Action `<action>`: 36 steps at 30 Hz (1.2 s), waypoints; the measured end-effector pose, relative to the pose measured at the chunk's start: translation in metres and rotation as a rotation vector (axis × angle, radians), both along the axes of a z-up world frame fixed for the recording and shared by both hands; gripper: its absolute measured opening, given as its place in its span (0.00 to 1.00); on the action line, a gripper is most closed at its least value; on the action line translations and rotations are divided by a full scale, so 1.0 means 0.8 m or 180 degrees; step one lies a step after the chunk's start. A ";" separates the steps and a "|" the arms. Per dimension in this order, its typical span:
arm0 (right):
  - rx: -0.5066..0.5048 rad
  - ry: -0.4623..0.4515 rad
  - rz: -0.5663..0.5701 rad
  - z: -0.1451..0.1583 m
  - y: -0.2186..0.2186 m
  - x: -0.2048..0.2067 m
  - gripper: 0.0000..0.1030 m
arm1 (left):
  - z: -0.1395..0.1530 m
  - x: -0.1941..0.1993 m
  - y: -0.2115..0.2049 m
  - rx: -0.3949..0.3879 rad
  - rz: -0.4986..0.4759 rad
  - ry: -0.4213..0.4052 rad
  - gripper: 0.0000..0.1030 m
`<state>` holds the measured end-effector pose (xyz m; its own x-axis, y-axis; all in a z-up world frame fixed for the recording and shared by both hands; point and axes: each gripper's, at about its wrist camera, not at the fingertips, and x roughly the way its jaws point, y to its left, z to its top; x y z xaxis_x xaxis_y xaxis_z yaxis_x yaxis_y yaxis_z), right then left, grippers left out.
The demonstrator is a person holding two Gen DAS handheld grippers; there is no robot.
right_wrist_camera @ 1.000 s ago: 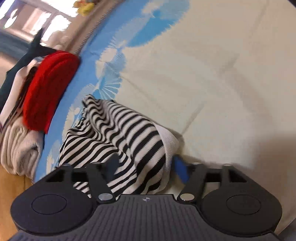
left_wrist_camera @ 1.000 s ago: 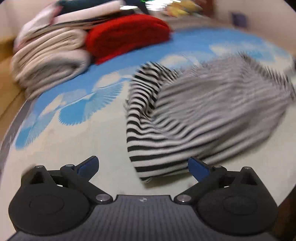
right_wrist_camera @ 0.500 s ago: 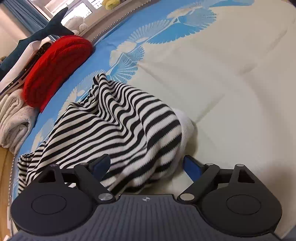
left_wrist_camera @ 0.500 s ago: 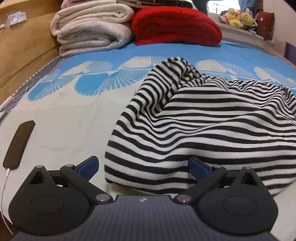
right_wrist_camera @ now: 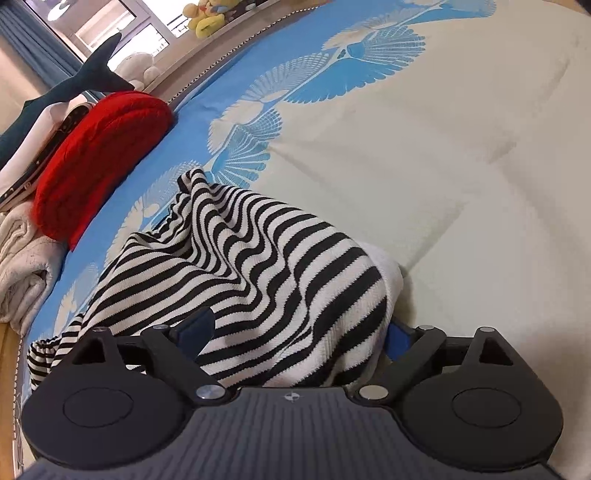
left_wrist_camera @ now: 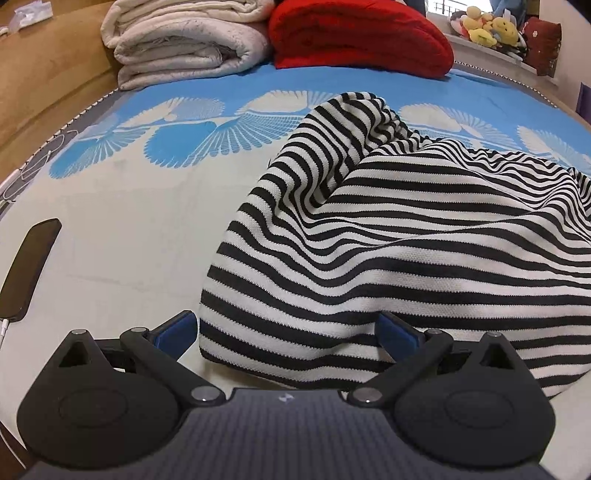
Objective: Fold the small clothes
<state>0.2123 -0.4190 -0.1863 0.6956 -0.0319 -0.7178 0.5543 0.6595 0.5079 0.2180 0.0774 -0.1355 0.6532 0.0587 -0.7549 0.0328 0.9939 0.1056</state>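
A black-and-white striped knit garment (left_wrist_camera: 399, 240) lies crumpled in a heap on the bed; it also shows in the right wrist view (right_wrist_camera: 243, 266). My left gripper (left_wrist_camera: 286, 332) is open, its blue pads on either side of the garment's near hem. My right gripper (right_wrist_camera: 299, 332) is open, with the garment's other end bunched between its jaws, a white edge (right_wrist_camera: 388, 269) showing at the right. Neither gripper is closed on the cloth.
The bedspread (left_wrist_camera: 122, 229) is cream with a blue fan pattern. Folded cream blankets (left_wrist_camera: 184, 40) and a red blanket (left_wrist_camera: 358, 37) are stacked at the far edge, plush toys (left_wrist_camera: 487, 27) behind. A dark phone (left_wrist_camera: 29, 269) on a cable lies at left.
Both grippers have moved closer to the garment and settled low at its two ends. The garment has dropped from a lifted, moving state onto the bed.
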 end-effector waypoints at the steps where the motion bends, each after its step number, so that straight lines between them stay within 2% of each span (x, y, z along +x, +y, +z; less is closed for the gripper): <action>1: -0.0012 0.0007 0.0003 0.001 0.000 -0.001 0.78 | 0.000 0.000 0.000 0.0005 0.0000 -0.0001 1.00; 3: -0.0060 0.0086 -0.0043 0.001 -0.002 -0.003 0.53 | 0.000 -0.001 0.001 0.0012 0.0000 -0.0002 1.00; 5: -0.0023 0.0133 -0.0125 -0.001 -0.009 -0.007 0.38 | 0.000 -0.001 0.000 0.0007 0.0009 0.0001 1.00; 6: 0.0040 0.0119 -0.0148 -0.002 -0.013 -0.010 0.35 | 0.000 -0.001 0.000 0.0006 0.0011 0.0002 1.00; 9: 0.0151 0.0074 -0.0187 -0.003 -0.020 -0.014 0.33 | 0.000 -0.001 0.001 0.0009 0.0013 0.0004 1.00; 11: 0.0106 0.0045 -0.0197 -0.001 -0.016 -0.015 0.34 | 0.000 0.000 0.001 0.0010 0.0017 0.0011 1.00; 15: -0.0311 -0.0017 -0.0080 0.009 0.004 -0.011 0.42 | -0.001 0.001 0.003 -0.0014 0.0044 0.0034 1.00; 17: -0.0521 -0.0018 0.0018 0.012 0.014 -0.008 0.42 | -0.001 0.002 0.004 -0.0027 0.0057 0.0041 1.00; 19: -0.0602 -0.0051 0.0129 0.013 0.021 -0.006 0.43 | -0.001 0.002 0.005 -0.0032 0.0070 0.0042 1.00; 20: -0.0556 -0.0060 0.0187 0.013 0.022 -0.005 0.46 | -0.001 0.003 0.006 -0.0033 0.0069 0.0044 1.00; 23: -0.0135 0.0054 0.0235 -0.001 0.011 -0.001 0.59 | -0.001 0.003 0.006 -0.0034 0.0079 0.0047 1.00; 25: -0.0005 0.0011 0.0180 -0.003 0.003 -0.001 0.60 | -0.001 0.003 0.008 -0.0049 0.0087 0.0052 1.00; 26: 0.0050 -0.0011 0.0145 -0.002 0.000 -0.002 0.53 | -0.001 0.003 0.009 -0.0061 0.0096 0.0054 1.00; 27: 0.0088 -0.0028 0.0078 -0.001 -0.005 -0.005 0.19 | 0.000 0.003 0.011 -0.0082 0.0118 0.0051 1.00; 30: 0.0166 -0.0170 0.0053 0.005 -0.009 -0.008 0.19 | 0.014 -0.002 0.027 -0.0218 0.0286 -0.0095 1.00; 33: 0.0087 -0.0076 0.0037 0.004 -0.004 -0.003 0.19 | 0.026 -0.003 0.055 -0.0323 0.0543 -0.0228 1.00; 36: 0.0104 0.0094 -0.0040 -0.006 -0.006 0.001 0.19 | 0.018 0.008 0.079 -0.0221 0.0853 -0.0020 1.00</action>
<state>0.2128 -0.4237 -0.1908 0.6739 -0.0167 -0.7387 0.5774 0.6356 0.5124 0.2243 0.1406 -0.1211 0.6259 0.1782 -0.7593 -0.2327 0.9719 0.0363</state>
